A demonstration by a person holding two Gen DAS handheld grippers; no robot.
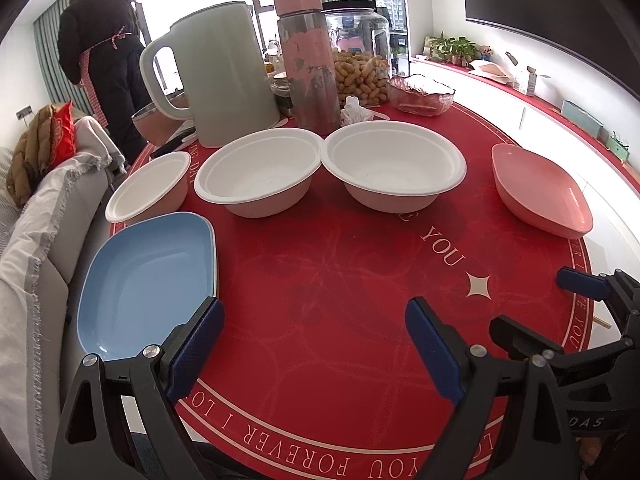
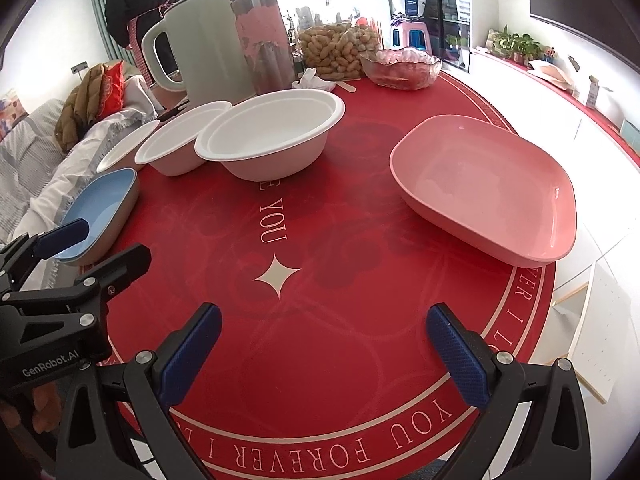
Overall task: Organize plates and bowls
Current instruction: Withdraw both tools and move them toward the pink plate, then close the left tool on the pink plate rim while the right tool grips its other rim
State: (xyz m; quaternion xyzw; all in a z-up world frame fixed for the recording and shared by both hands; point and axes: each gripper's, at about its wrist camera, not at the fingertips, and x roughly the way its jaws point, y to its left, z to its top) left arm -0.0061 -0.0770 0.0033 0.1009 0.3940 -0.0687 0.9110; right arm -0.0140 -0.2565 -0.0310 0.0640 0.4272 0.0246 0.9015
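Observation:
Three white bowls stand in a row on the round red table: a small one at left, a middle one and a right one. A blue plate lies at the left edge and a pink plate at the right edge. My left gripper is open and empty above the table's near part, just right of the blue plate. My right gripper is open and empty, short of the pink plate. The bowls and blue plate also show in the right wrist view.
A pale green kettle, a pink flask, a jar of peanuts and a glass dish stand at the back of the table. A person stands behind. A sofa lies to the left.

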